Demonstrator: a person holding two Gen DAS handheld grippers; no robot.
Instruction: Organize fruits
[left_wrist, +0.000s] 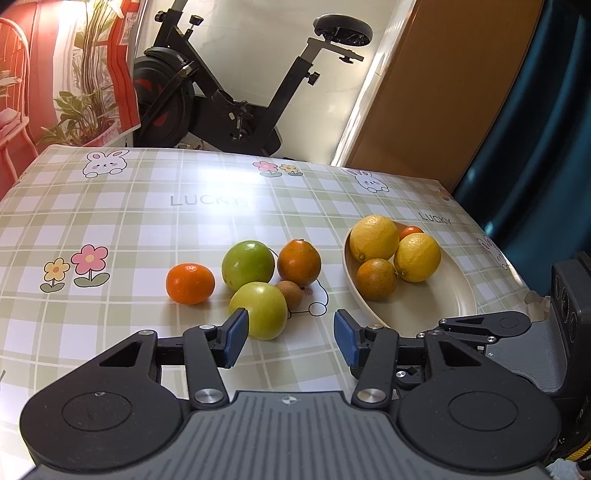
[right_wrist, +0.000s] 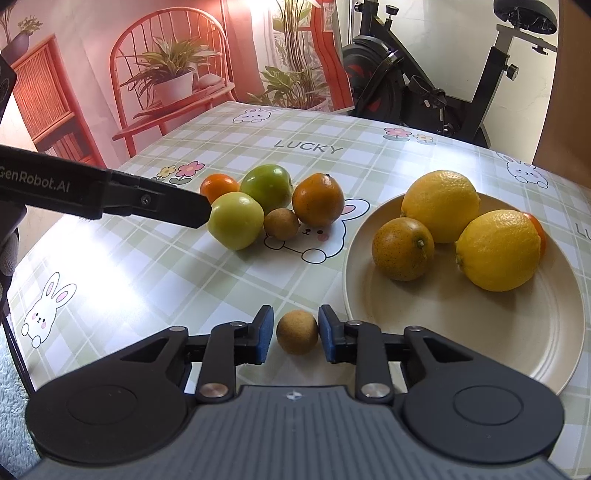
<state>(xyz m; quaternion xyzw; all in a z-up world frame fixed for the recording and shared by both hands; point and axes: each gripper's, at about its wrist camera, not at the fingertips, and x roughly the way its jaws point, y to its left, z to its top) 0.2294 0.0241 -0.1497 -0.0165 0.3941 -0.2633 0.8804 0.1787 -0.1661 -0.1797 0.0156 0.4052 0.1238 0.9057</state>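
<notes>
My right gripper (right_wrist: 296, 328) is shut on a small brown round fruit (right_wrist: 297, 338) that rests on the checked tablecloth, just left of the cream plate (right_wrist: 480, 343). The plate holds two lemons (right_wrist: 441, 205), a speckled orange (right_wrist: 402, 249) and a small tangerine, mostly hidden behind a lemon. My left gripper (left_wrist: 291, 338) stands open over the table. Its left pad (left_wrist: 236, 334) is close beside a yellow-green apple (left_wrist: 262, 310). Beyond that apple lie a green apple (left_wrist: 248, 265), a tangerine (left_wrist: 190, 283), a dark orange (left_wrist: 299, 263) and another small brown fruit (left_wrist: 290, 293).
The plate (left_wrist: 436, 310) sits near the table's right edge. An exercise bike (left_wrist: 221, 96) stands behind the table's far edge, with a red printed backdrop (right_wrist: 147, 74) at the far left. The right gripper's body (left_wrist: 535, 343) is close to the right of my left gripper.
</notes>
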